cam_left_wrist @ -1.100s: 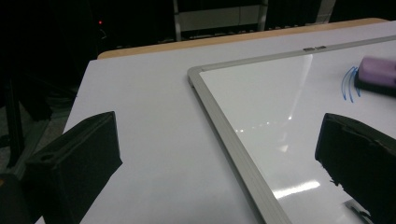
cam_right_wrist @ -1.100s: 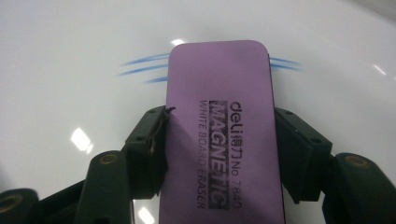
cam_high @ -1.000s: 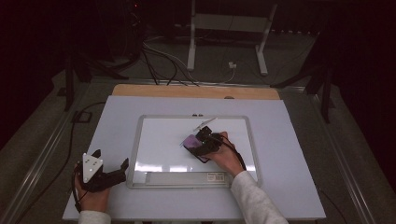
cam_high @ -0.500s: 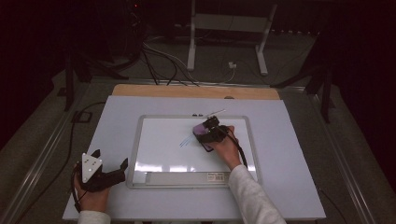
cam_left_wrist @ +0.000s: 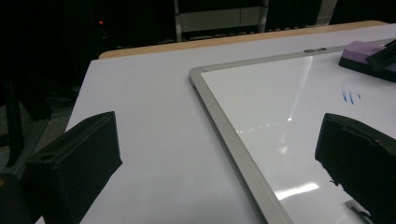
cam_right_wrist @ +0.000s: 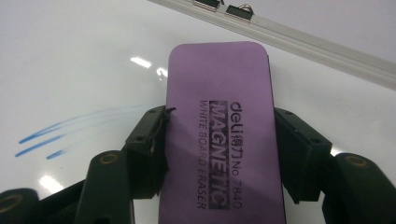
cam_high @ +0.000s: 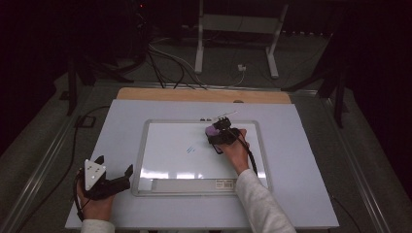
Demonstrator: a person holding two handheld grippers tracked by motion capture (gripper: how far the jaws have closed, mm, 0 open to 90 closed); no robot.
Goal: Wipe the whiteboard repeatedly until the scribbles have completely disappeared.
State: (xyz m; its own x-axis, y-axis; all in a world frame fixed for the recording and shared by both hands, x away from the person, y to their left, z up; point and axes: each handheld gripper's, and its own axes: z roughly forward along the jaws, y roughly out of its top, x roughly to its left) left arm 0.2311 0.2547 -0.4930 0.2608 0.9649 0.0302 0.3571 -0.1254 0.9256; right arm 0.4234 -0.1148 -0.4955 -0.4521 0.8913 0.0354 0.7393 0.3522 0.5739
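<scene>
Up above, from the high view, the right gripper (cam_high: 217,134) sits over the upper right part of the whiteboard (cam_high: 165,180), its fingers pinching a purple whiteboard eraser (cam_high: 212,130) that lies flat on the white surface. Just to the left of those fingers, a few short blue marker strokes (cam_high: 190,149) show on the board. The left gripper (cam_high: 115,177) rests at the near left corner of the white table (cam_high: 121,116), its fingers spread with nothing between them, their tips just short of the whiteboard's frame.

Next, the left gripper view: its two black fingers (cam_left_wrist: 74,158) stand wide apart. Between them lies bare table top and the grey frame of the whiteboard (cam_left_wrist: 233,135), which runs away from the fingers on a slant. Far beyond the right finger, the purple eraser (cam_left_wrist: 359,50) sits on the board with the blue strokes (cam_left_wrist: 348,93) just in front of it.

Last, the right gripper view: the fingers (cam_right_wrist: 147,140) press on both long sides of the eraser (cam_right_wrist: 224,116), which carries the print "deli MAGNETIC WHITE BOARD ERASER". The eraser reaches past the fingertips toward the board's frame (cam_right_wrist: 327,53). Left of the fingers run the blue strokes (cam_right_wrist: 60,133), close to the eraser's edge.
</scene>
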